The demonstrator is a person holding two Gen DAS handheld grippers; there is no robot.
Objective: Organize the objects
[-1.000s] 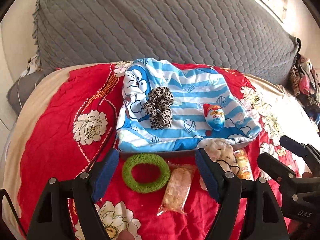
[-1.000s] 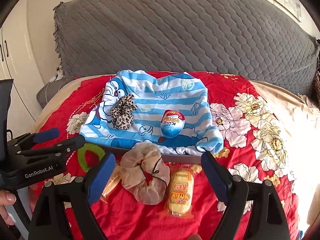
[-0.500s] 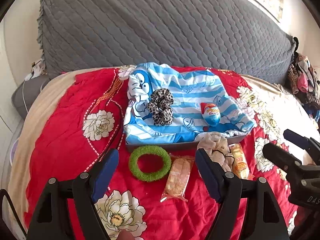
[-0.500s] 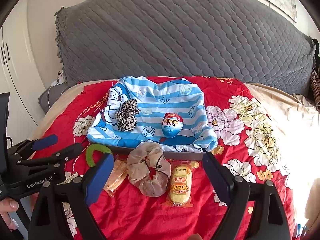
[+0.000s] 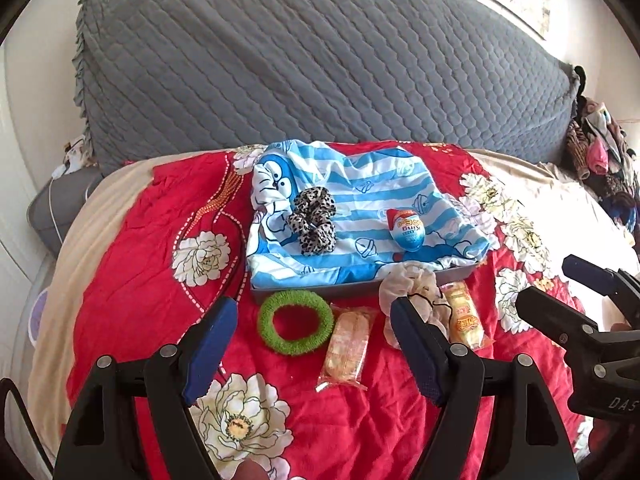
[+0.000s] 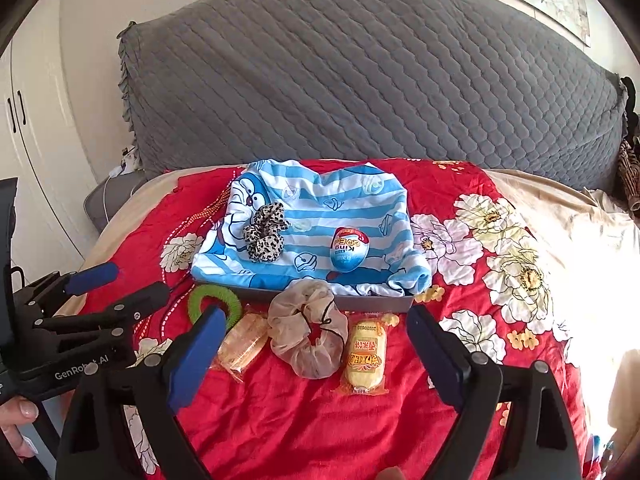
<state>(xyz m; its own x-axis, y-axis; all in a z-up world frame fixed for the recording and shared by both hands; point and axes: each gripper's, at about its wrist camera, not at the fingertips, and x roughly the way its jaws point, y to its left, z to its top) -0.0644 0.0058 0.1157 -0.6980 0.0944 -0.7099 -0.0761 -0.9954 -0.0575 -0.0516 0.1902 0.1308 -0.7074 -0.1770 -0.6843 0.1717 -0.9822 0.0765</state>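
Hovering over bed, left gripper [image 5: 312, 344] and right gripper [image 6: 316, 354] fingers spread, grasping nothing; leopard scrunchie [image 5: 313, 220] and egg [image 5: 407, 229] already on tray [image 5: 320, 290], green ring [image 5: 296, 322], snacks, beige scrunchie [image 6: 307, 328] lower center, likely awaiting sorting
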